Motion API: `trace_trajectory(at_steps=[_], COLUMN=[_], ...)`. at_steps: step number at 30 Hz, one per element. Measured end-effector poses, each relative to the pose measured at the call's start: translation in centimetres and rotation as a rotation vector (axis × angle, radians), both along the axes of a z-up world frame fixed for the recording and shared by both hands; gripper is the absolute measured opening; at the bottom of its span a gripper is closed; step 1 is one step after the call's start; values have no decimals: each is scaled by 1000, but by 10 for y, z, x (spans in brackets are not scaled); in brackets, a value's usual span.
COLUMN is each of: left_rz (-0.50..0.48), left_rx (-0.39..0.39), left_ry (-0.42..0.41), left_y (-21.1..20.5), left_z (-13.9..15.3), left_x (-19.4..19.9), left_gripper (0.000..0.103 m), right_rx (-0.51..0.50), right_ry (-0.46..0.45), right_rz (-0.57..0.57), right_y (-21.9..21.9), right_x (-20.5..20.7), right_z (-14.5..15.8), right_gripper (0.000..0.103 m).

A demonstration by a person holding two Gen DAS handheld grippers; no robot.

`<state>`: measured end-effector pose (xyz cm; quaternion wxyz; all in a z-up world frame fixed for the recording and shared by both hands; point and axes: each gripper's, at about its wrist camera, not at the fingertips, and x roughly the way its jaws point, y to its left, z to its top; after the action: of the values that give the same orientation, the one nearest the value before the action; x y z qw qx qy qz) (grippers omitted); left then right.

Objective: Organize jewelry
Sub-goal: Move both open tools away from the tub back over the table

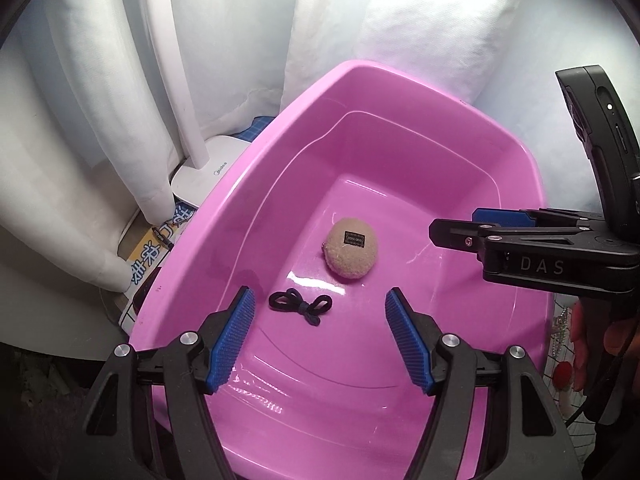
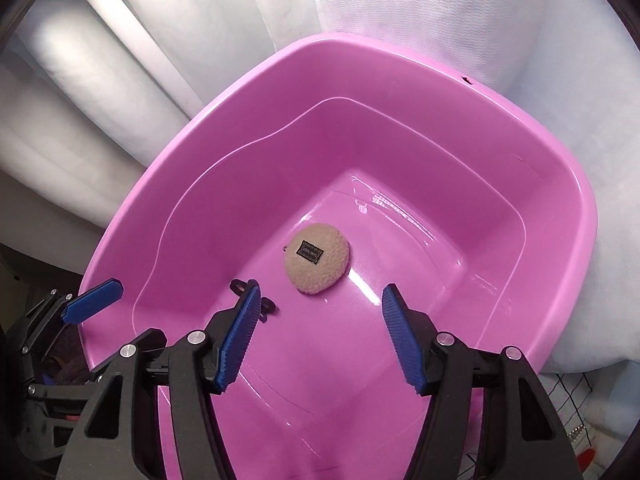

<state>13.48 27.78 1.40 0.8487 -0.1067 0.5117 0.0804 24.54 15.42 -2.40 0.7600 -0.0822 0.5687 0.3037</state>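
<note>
A pink plastic basin (image 1: 400,92) holds a round beige fuzzy pouch with a black label (image 1: 352,253) and a black hair tie (image 1: 301,305) on its floor. My left gripper (image 1: 320,328) is open and empty, above the near side of the basin, with the hair tie just beyond its tips. My right gripper (image 2: 320,328) is open and empty over the basin (image 2: 440,64); the pouch (image 2: 318,258) lies ahead of it and the hair tie (image 2: 267,306) is partly hidden behind its left finger. The right gripper also shows in the left wrist view (image 1: 456,228), above the basin's right side.
White curtains (image 1: 100,120) hang behind the basin. A white lamp base marked Midea (image 1: 204,176) and a printed box (image 1: 148,256) sit to the basin's left. A mesh rack with small items (image 1: 564,352) is at the right. The left gripper's blue pad (image 2: 94,301) shows by the basin's left rim.
</note>
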Motion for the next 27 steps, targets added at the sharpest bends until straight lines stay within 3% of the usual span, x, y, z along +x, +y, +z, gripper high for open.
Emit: trace_trajectory(at_steps=[7,15,27], left_rz=[17,20,-119], left_rx=[13,32,26], left_ry=[-54,-130,-178], left_y=[-14,-40,-141], left_z=[15,31,38], left_x=[-26,-53,-88], left_gripper=[69,72,75], right_rx=[56,146,159], right_ry=[-70,-159,-192], right_rz=[-46,-157,-376], right_y=[-30,-93,-236], right_x=[-32,-84,-167], right_z=[20,45,33], right_gripper=[61,61,61])
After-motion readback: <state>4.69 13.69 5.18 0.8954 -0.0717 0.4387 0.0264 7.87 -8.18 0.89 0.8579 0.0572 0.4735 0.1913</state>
